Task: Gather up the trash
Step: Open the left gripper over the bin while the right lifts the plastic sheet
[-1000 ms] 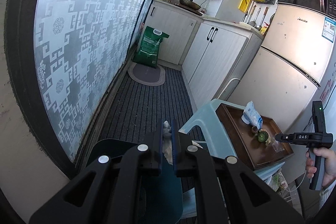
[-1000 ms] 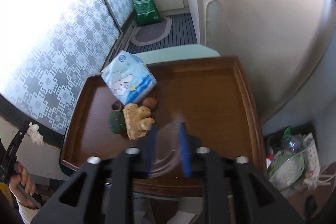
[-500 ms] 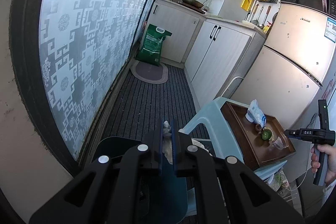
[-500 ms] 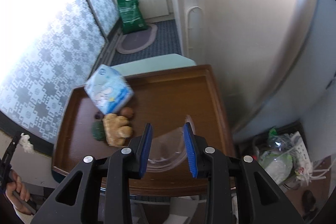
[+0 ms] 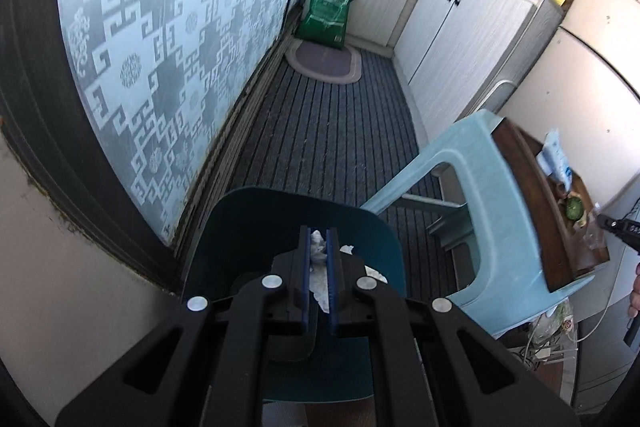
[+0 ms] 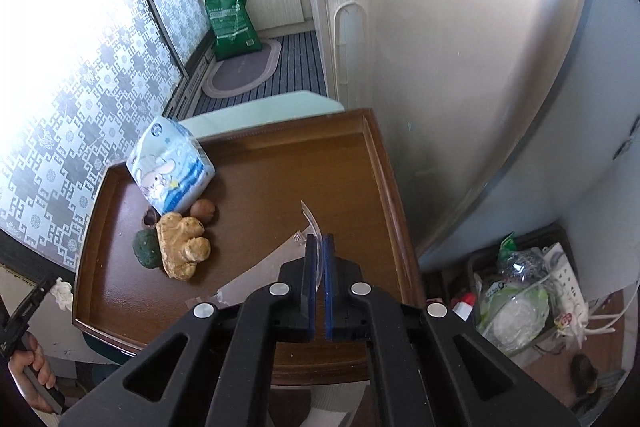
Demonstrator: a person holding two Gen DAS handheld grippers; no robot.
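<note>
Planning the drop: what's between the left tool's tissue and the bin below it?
Nothing. In the left wrist view, the left tool holds the tissue directly above the teal bin, whose opening is unobstructed.

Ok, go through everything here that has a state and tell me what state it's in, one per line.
Left gripper: shut on a crumpled tissue, over the bin.
Right gripper: shut on the rim of a clear cup, which lies tipped over the tray.
Bin: open, white paper inside.
Tissue pack: on the tray, looks closed.
Tray: flat on the stool.
Cabinet doors: closed.
Green bag: upright against the cabinet.
</note>
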